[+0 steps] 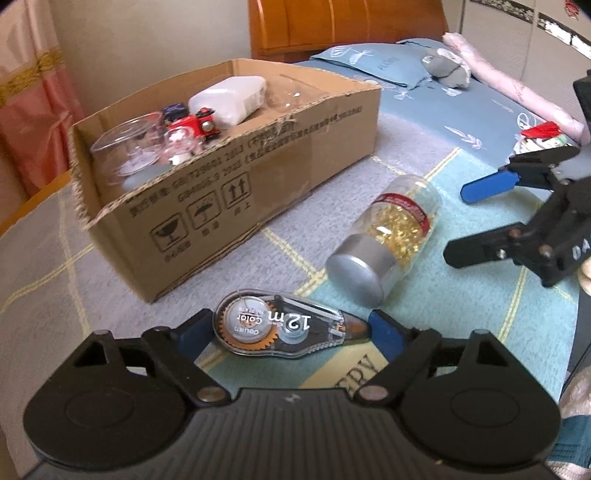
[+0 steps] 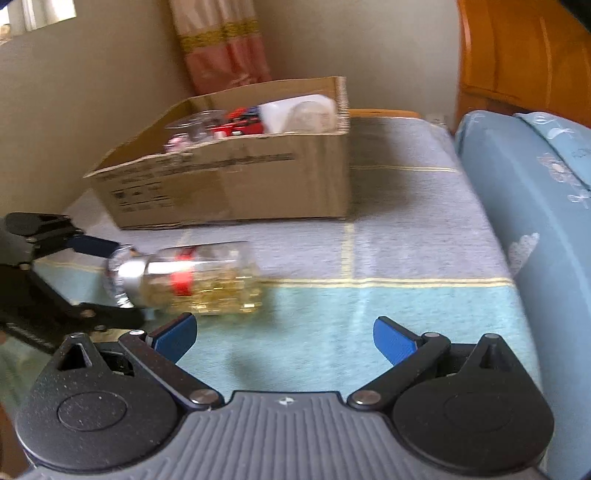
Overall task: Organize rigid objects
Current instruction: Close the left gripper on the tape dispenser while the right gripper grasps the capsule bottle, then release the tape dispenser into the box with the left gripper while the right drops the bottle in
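Observation:
A clear correction tape dispenser (image 1: 284, 330) marked "12m" lies flat on the checked blanket. My left gripper (image 1: 291, 326) has a blue pad against each end of it. To its upper right lies a clear bottle (image 1: 391, 236) of gold capsules on its side, with a silver cap and a red band. The right gripper (image 1: 458, 221) hangs open just right of the bottle. In the right wrist view the right gripper (image 2: 284, 339) is open with only blanket between its pads. The bottle (image 2: 207, 280) lies ahead to its left, and the left gripper's fingers (image 2: 92, 245) show beside the cap.
An open cardboard box (image 1: 258, 192) stands at the back left. It holds a red toy train (image 1: 199, 122), a white block (image 1: 229, 99) and clear glass bowls (image 1: 125, 147). Behind are a blue pillow (image 1: 388, 62), a grey plush (image 1: 447, 66), a wooden headboard (image 1: 332, 26) and a wall.

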`<control>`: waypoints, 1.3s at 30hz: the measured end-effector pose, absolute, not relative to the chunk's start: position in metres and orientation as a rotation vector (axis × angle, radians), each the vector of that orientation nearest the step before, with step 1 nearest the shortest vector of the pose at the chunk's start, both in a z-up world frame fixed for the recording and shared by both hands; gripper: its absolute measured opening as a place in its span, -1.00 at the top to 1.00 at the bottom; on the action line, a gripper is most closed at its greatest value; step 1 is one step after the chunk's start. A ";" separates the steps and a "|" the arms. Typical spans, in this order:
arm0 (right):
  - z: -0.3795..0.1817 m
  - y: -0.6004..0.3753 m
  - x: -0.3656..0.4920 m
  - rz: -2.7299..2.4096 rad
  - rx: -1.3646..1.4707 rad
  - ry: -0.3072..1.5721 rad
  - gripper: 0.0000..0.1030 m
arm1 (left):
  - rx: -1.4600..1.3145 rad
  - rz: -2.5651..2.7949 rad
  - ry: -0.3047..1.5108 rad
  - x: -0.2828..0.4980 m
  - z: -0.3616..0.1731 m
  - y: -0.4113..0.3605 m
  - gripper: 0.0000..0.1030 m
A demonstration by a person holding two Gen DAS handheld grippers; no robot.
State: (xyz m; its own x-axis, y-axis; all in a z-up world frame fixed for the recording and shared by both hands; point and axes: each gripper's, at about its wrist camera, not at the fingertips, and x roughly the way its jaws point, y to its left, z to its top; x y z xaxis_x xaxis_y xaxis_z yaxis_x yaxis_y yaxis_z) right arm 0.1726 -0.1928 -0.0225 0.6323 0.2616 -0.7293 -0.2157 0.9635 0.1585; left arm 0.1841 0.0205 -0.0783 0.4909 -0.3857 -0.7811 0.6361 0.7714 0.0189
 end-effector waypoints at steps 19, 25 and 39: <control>-0.022 -0.124 0.189 0.323 -0.013 0.861 -1.00 | 0.239 -0.494 0.868 0.177 -0.081 0.068 -0.73; -0.028 -0.115 0.196 0.262 -0.088 0.846 -1.00 | 0.236 -0.501 0.865 0.177 -0.081 0.069 -0.73; -0.026 -0.104 0.200 0.276 -0.150 0.857 -0.86 | 0.232 -0.485 0.881 0.180 -0.080 0.068 -0.73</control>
State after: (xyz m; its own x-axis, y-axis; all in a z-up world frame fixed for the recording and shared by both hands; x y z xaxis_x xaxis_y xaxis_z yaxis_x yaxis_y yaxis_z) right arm 0.1999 -0.1045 -0.0255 0.6224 0.1793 -0.7619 -0.2988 0.9541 -0.0196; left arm 0.1799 0.0680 -0.0803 0.5376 -0.3099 -0.7842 0.4970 0.8678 -0.0022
